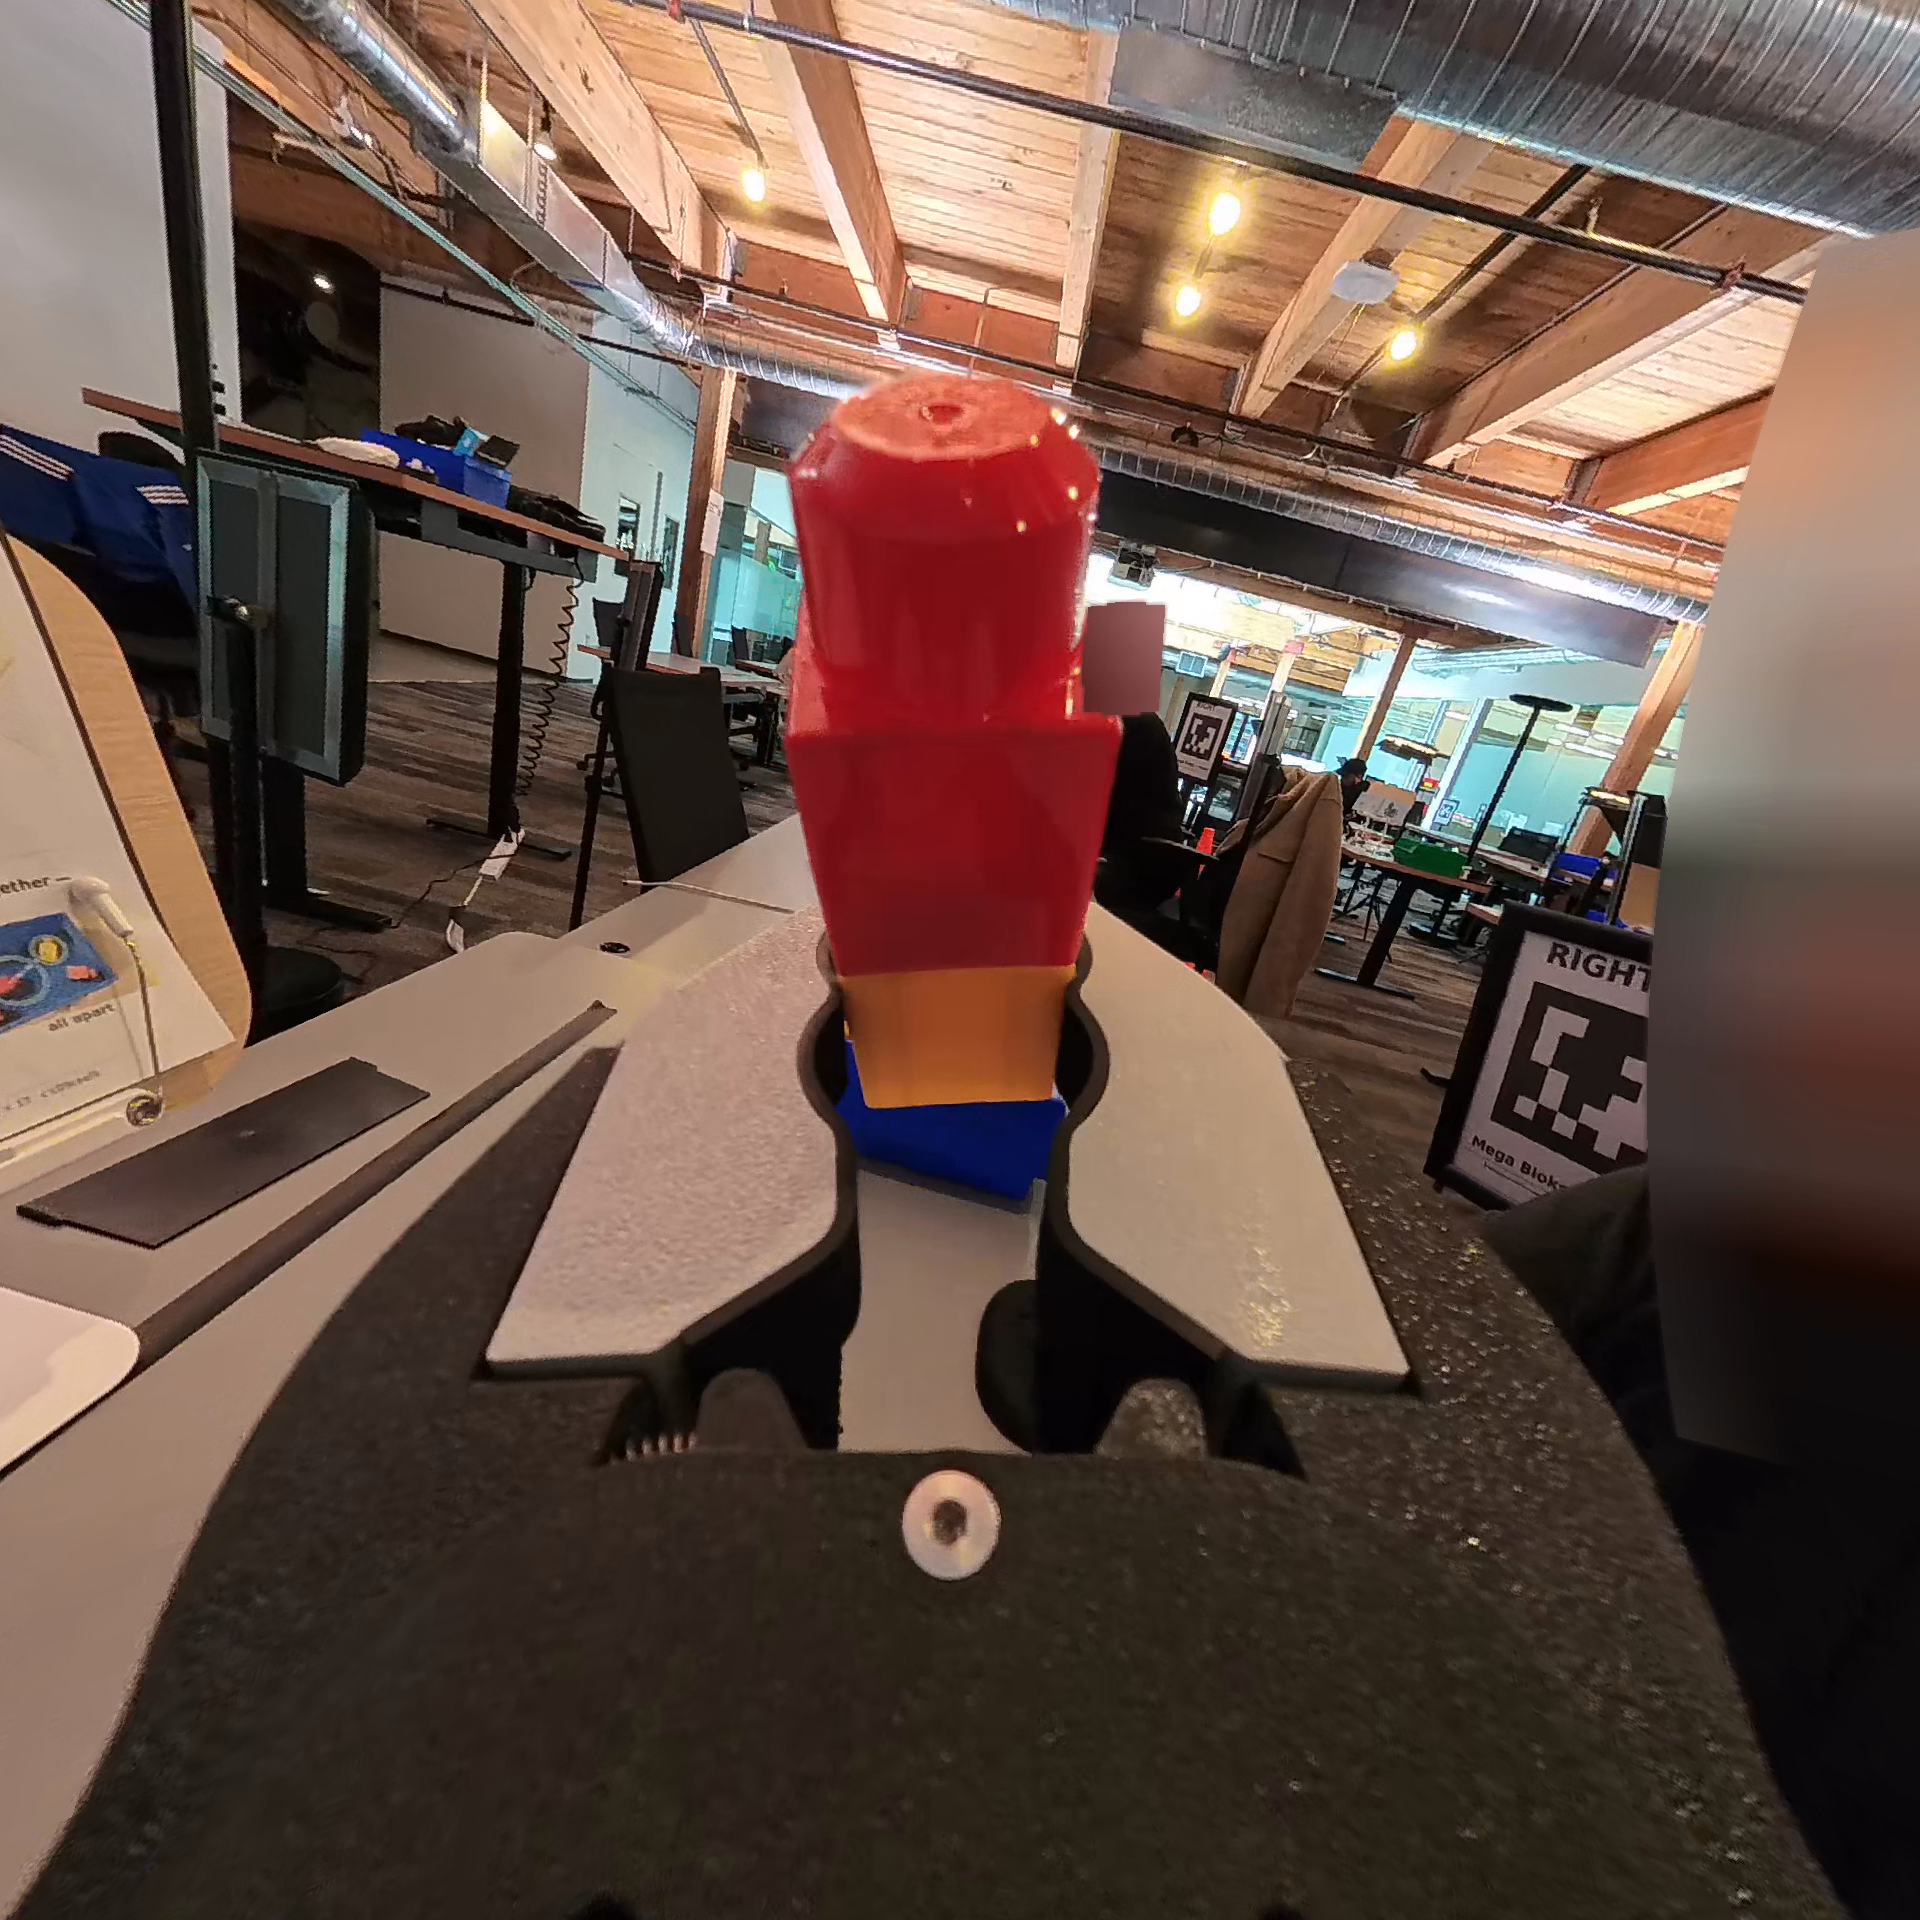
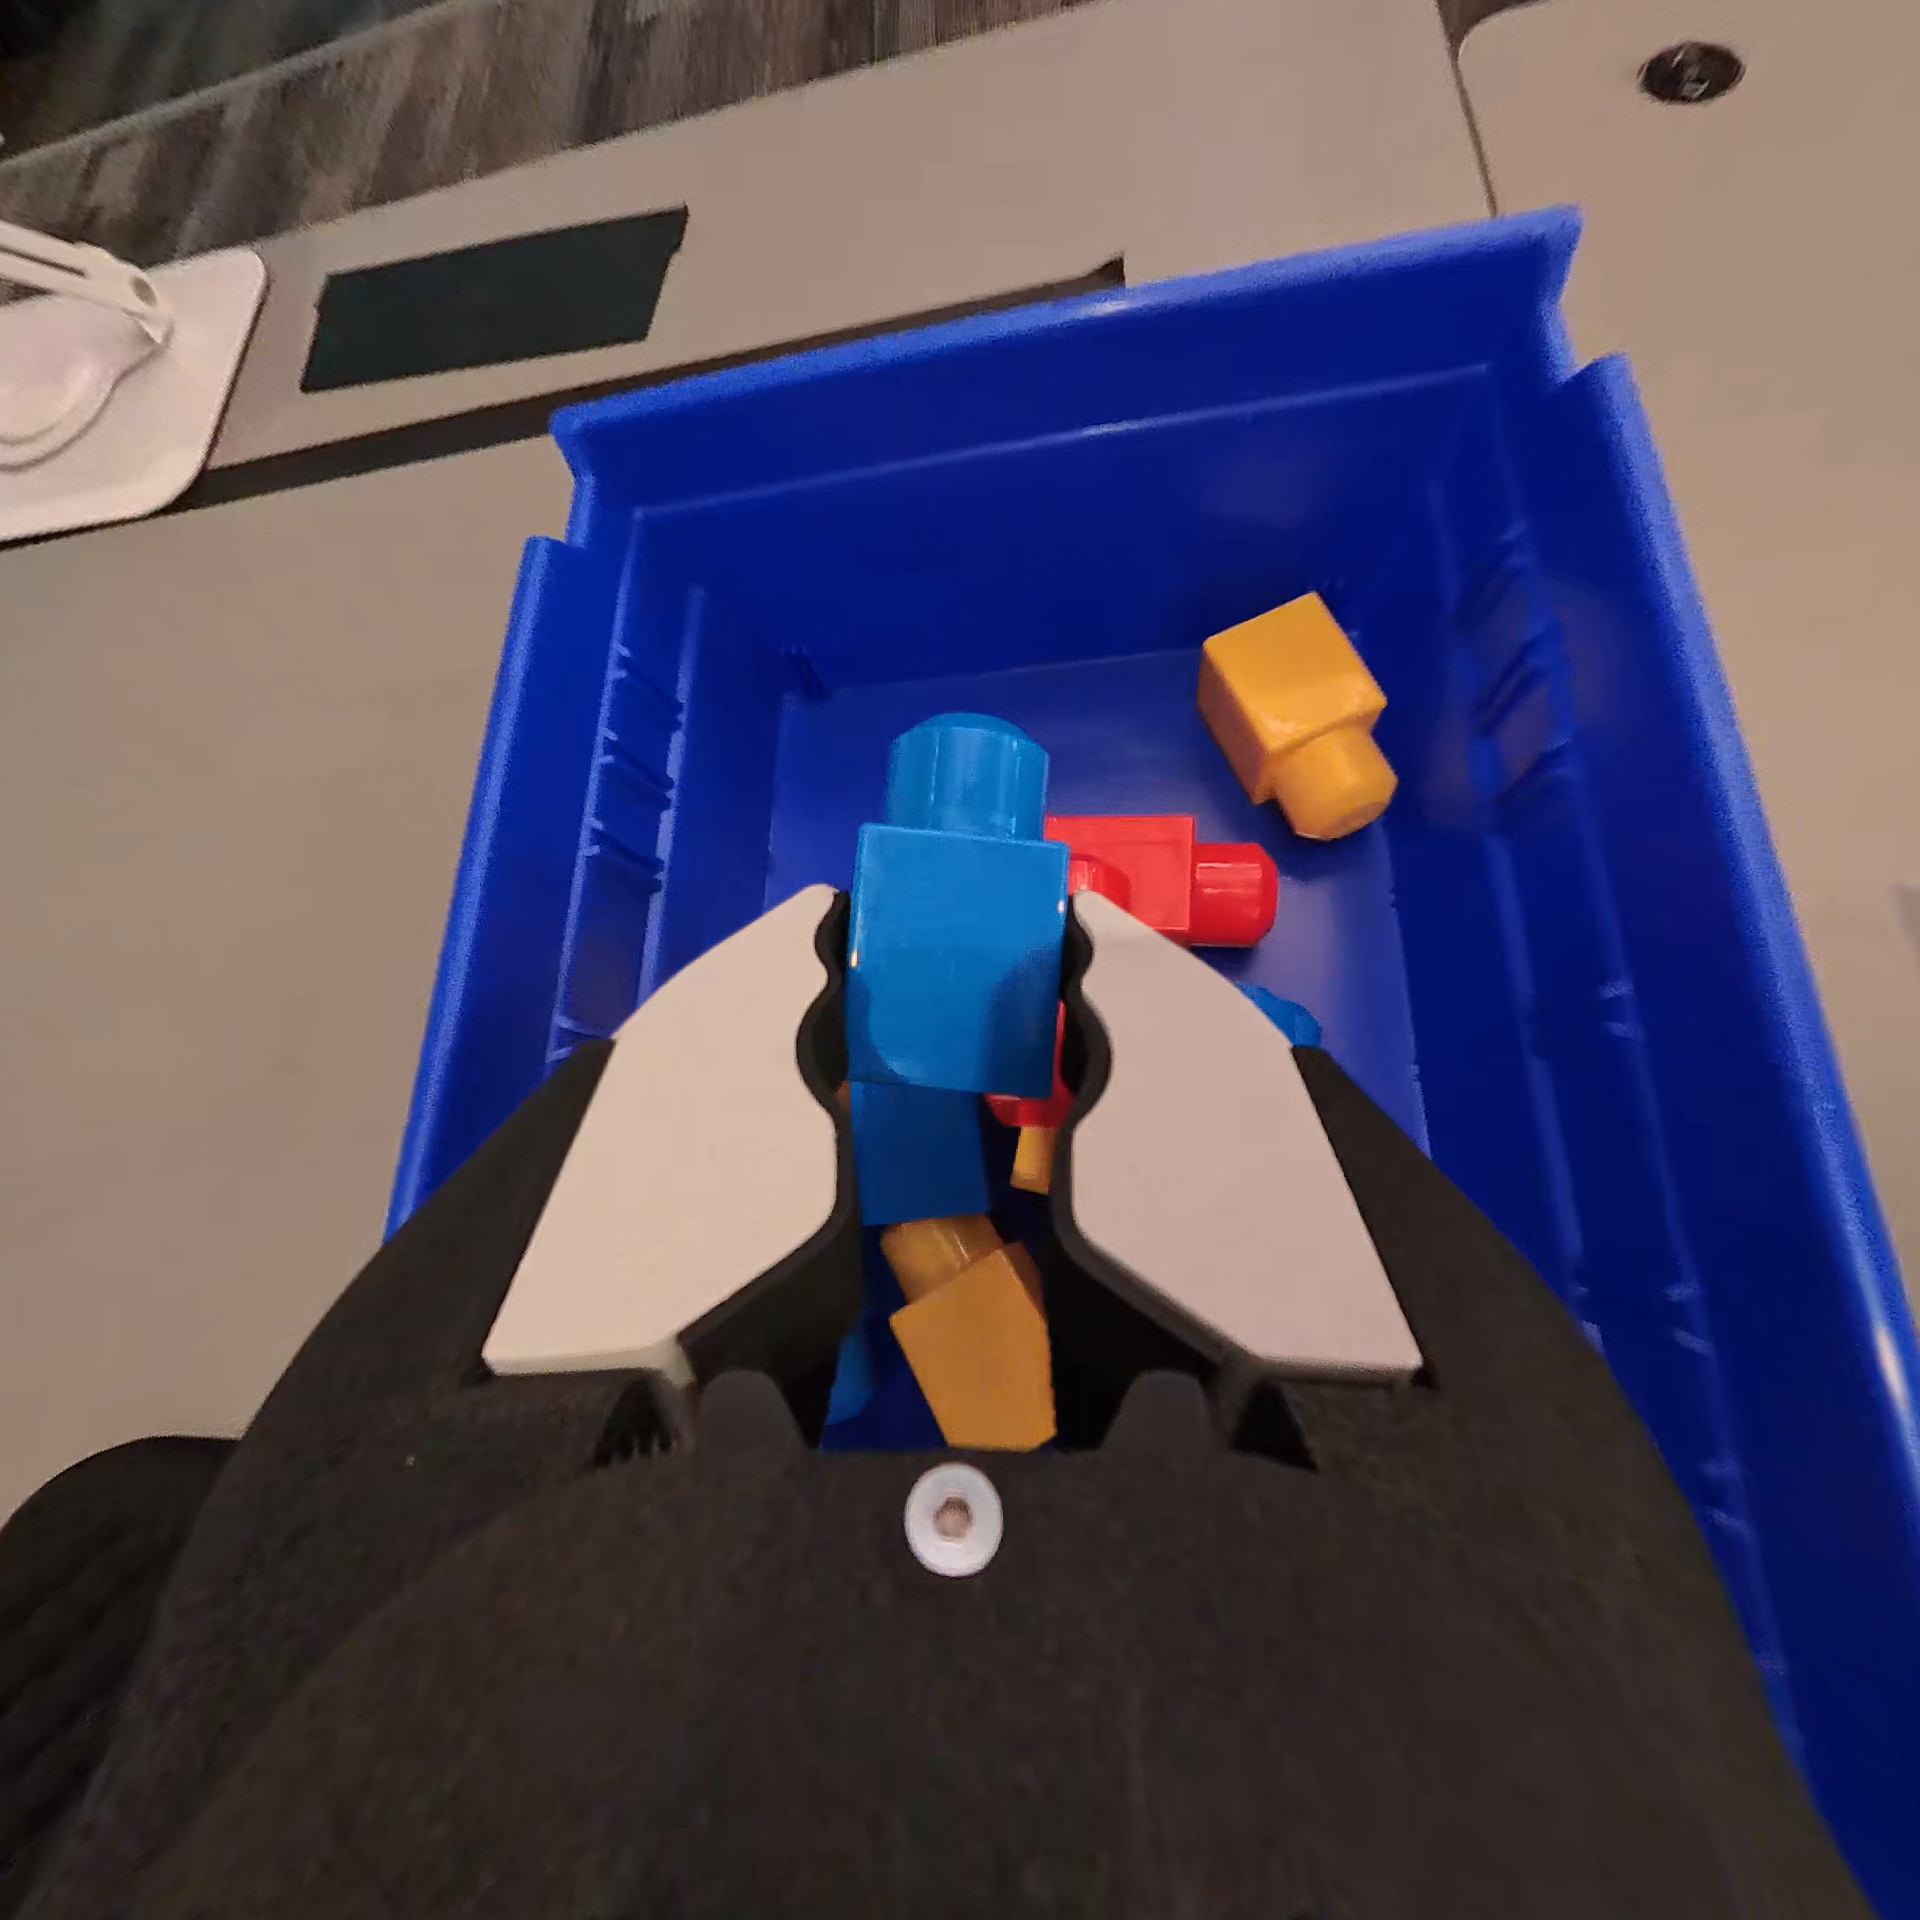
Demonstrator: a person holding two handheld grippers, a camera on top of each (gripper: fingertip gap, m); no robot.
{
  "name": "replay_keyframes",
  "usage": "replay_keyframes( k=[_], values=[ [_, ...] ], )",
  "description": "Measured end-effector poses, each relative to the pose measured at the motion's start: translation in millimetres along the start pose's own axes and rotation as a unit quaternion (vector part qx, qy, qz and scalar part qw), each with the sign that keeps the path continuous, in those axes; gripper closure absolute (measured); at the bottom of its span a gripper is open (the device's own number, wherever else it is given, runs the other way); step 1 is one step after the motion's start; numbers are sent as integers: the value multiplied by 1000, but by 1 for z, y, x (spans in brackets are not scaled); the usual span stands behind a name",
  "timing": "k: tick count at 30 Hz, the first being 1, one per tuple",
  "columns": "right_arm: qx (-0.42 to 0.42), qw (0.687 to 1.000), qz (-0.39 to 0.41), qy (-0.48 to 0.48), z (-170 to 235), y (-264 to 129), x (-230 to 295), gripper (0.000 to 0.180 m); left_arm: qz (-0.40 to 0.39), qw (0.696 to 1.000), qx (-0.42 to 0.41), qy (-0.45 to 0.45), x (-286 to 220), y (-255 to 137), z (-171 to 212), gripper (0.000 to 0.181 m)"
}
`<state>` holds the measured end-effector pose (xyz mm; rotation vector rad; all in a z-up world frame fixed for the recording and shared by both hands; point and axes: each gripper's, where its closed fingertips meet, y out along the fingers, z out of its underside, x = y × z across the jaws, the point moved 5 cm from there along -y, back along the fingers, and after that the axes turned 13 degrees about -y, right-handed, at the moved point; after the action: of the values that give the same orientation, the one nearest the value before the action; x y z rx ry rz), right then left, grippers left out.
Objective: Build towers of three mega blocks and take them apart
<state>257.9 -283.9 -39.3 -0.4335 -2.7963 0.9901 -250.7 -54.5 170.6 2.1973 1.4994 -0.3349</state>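
Tower (image 1: 948,790) is clamped at its orange block by the left gripper (image 1: 951,1049), long axis toward 12 o'clock. Right gripper (image 2: 954,987) is pinching a blue block (image 2: 951,971) over the bin (image 2: 1621,727).

Both grippers look alike. The left gripper (image 1: 951,1049) has a broad black body with a grainy, foam-like surface, and a pale round screw (image 1: 951,1524) sits in its middle near the camera. Two light grey, pebbled plates (image 1: 675,1174) cover its fingers, edged by black wavy inner pads. The right gripper (image 2: 956,997) has the same black body, grey finger plates (image 2: 686,1153) and central screw (image 2: 951,1522). A dark sleeve (image 2: 94,1538) shows at its near left.
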Motion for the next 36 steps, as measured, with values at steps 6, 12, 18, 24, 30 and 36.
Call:
replay_keyframes(
  k=[6,12,18,24,30,36],
  values=[
    [-68,997,4,21,-16,-14,-1,123,1,1000,22,-8,3,12,10,144],
    [-217,971,-52,-82,-89,-63,63,126,-24,991,127,-22,18,46,50,144],
    [-312,878,-269,-244,-148,-90,208,128,-80,971,226,1,33,69,89,144],
    [-322,746,-492,-312,-153,-103,339,127,-100,957,271,12,39,76,107,144],
    [-253,744,-526,-325,-143,-71,381,122,-96,955,281,18,36,77,110,144],
    [-211,721,-581,-314,-134,-59,397,127,-87,952,293,25,30,79,113,144]
  ],
)
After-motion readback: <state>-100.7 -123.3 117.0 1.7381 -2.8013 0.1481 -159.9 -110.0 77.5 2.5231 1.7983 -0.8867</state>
